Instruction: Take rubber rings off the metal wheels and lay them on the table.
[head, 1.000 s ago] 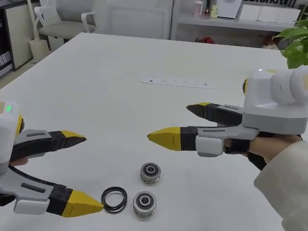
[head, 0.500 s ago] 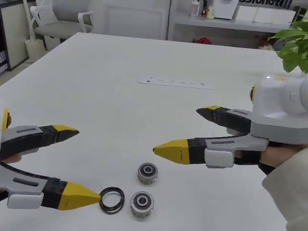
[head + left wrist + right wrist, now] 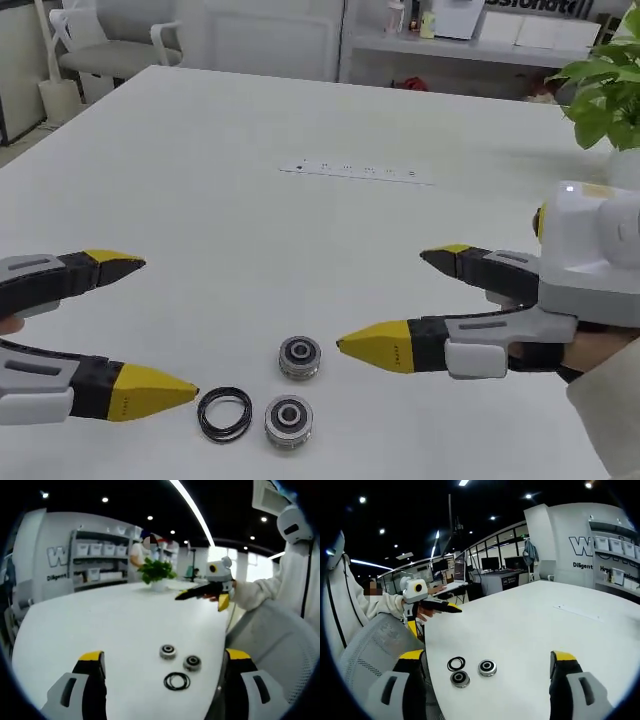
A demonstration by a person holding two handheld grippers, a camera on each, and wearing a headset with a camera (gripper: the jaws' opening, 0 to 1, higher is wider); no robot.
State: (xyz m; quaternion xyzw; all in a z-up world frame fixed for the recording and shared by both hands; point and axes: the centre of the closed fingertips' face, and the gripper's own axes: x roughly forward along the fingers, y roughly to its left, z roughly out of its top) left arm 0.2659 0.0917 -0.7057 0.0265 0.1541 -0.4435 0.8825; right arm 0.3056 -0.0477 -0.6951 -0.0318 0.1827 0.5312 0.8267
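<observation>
Beside the rings [image 3: 224,413], wheels [image 3: 300,357] flat, bores up; left tool [image 3: 168,327], right tool [image 3: 382,300] agape.

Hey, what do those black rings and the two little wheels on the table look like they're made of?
Black rings: likely rubber, matte black and thin, lying flat and slightly overlapped. Near wheel and far wheel: likely metal, silvery-grey with a soft sheen around a dark centre. Whether either rim carries a rubber ring is too small to tell.
</observation>
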